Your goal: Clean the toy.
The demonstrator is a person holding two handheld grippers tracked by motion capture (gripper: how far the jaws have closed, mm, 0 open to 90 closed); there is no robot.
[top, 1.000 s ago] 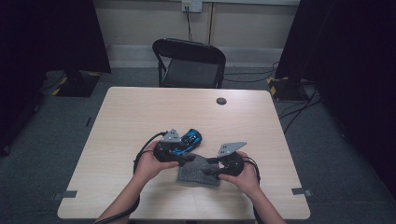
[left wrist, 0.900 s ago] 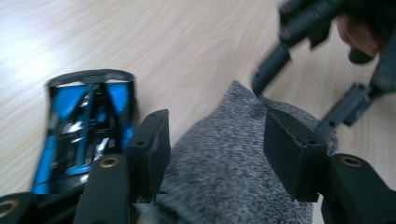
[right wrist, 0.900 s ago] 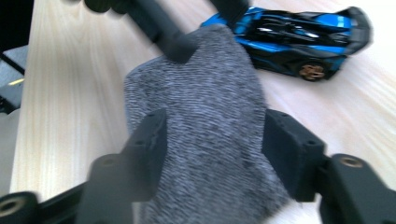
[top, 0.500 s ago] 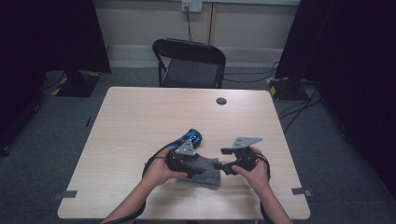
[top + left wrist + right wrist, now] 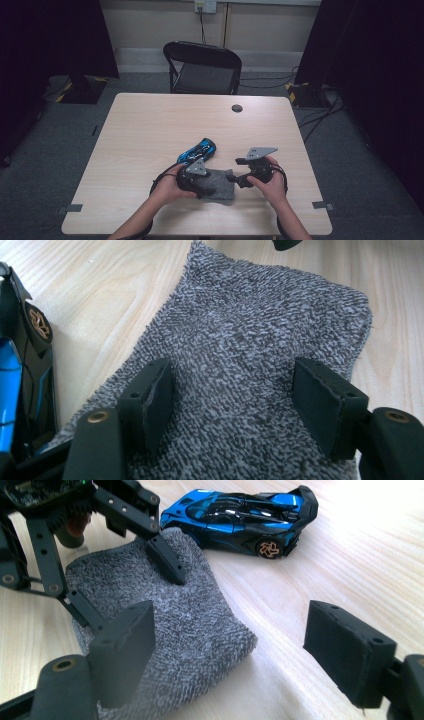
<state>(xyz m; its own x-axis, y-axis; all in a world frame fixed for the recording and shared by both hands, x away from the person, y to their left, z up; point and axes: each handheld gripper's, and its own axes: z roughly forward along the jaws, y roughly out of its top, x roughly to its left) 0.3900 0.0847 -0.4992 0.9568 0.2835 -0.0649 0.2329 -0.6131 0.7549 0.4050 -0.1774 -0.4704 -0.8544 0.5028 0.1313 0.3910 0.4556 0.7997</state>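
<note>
Both my grippers, left gripper and right gripper, have just been opening wide over the folded grey cloth near the table's front edge; next I pick up the blue toy car

Grey cloth rough terry; toy car glossy; table matt wood.

Black claws, grey three-cornered plates, brass-coloured screws, bare forearms.
</note>
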